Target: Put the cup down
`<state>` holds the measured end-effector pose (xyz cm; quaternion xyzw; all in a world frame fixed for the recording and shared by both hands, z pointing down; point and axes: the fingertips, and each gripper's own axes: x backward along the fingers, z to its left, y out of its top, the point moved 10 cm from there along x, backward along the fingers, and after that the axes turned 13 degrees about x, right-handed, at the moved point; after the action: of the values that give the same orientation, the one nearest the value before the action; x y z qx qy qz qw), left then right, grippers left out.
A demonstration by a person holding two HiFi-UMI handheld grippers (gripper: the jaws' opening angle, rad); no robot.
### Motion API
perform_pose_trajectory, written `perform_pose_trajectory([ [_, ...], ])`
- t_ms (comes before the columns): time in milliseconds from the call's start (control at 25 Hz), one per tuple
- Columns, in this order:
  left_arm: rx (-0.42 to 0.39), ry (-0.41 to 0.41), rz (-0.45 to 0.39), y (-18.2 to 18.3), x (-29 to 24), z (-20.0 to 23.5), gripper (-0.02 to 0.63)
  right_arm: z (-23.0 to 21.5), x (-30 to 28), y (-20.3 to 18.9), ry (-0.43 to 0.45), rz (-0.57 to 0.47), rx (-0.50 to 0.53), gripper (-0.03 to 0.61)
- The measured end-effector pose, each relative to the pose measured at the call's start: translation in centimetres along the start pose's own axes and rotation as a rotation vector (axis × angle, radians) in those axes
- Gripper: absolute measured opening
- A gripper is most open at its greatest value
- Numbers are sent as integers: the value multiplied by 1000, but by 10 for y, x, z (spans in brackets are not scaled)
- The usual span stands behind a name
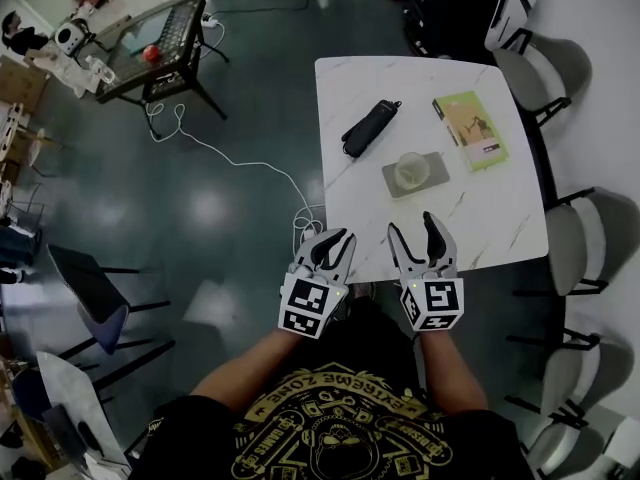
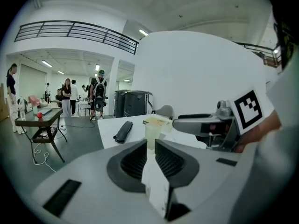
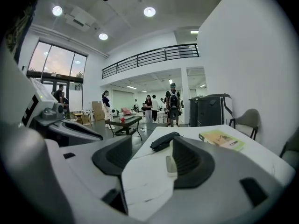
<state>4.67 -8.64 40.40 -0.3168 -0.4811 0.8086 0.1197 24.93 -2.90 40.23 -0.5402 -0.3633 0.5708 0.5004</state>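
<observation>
A clear pale cup (image 1: 411, 169) stands upright on a grey square coaster (image 1: 434, 179) near the middle of the white marble table (image 1: 480, 218). Neither gripper touches it. My right gripper (image 1: 414, 228) hovers over the table's near edge, just short of the cup, open with nothing between its fingers. My left gripper (image 1: 335, 240) hangs at the table's near left edge, its jaws only a narrow gap apart and empty. In the left gripper view the cup (image 2: 152, 133) shows through that gap, well ahead. The right gripper view shows bare tabletop between the jaws.
A black pouch (image 1: 370, 128) lies left of the cup and a green book (image 1: 472, 130) lies to its right. Grey chairs (image 1: 575, 243) line the table's right side. A glass side table (image 1: 150, 48) and a white cable (image 1: 240, 158) are on the floor to the left.
</observation>
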Motion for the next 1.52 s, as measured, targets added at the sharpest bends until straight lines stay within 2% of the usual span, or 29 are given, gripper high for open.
perform_pose_trajectory([
  [200,35,-49,-74,-2,38,-2,61,41,44,13,-23,12,42,27],
  [240,49,-58,-75,-7,47,-2,61,51,53,12,-15,18,35,6],
  [400,84,-113,-41,-36,79,-11,61,92,91,6,2,56,19,6],
  [560,48,-156,-7,-56,99,-25,61,114,124,0,0,88,24,6],
  [720,12,-175,-26,-58,114,-43,61,111,144,-6,4,79,14,6],
  [920,18,-143,-46,-64,127,-75,61,97,178,-1,42,27,54,6],
  [1040,38,-126,-47,-74,127,-110,61,79,215,4,53,1,115,6],
  [1120,20,-142,-55,-81,128,-138,61,68,241,0,63,-1,131,6],
  [1240,-2,-141,-49,-92,128,-172,61,56,274,-13,83,15,95,6],
  [1360,9,-108,-40,-109,139,-197,61,50,304,-33,95,40,63,6],
  [1520,30,-59,-21,-142,155,-215,61,55,326,-65,154,66,33,6],
])
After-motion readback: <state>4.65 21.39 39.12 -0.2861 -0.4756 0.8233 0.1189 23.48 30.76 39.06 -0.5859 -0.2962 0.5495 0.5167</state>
